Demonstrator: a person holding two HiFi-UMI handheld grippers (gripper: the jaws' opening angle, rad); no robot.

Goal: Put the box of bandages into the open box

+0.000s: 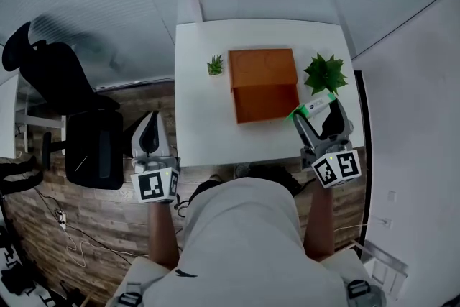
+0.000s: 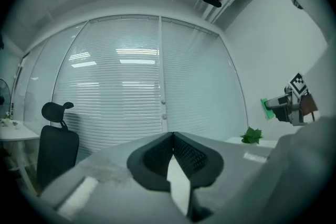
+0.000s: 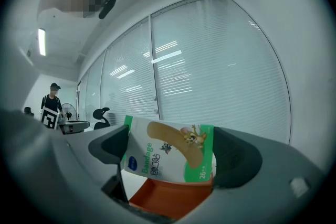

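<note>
Grips box of bandages (image 3: pixel 169 153) in right tool (image 1: pixel 315 118), printed face toward camera, slightly tilted, above counter (image 1: pixel 201 126), at 4 o'clock of open box (image 1: pixel 264 85). Holds left tool (image 2: pixel 173 157) pressed together, empty, off counter at 8 o'clock. Best: carry toward 10 o'clock, clear of plant (image 1: pixel 325 73) at 12, centre over orange cavity, lower, then release; avoid catching near wall.

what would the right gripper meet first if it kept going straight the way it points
Likely the open orange box, just ahead and below the bandage box it holds; height is unclear, so the right gripper might pass over it toward the blinds.
</note>
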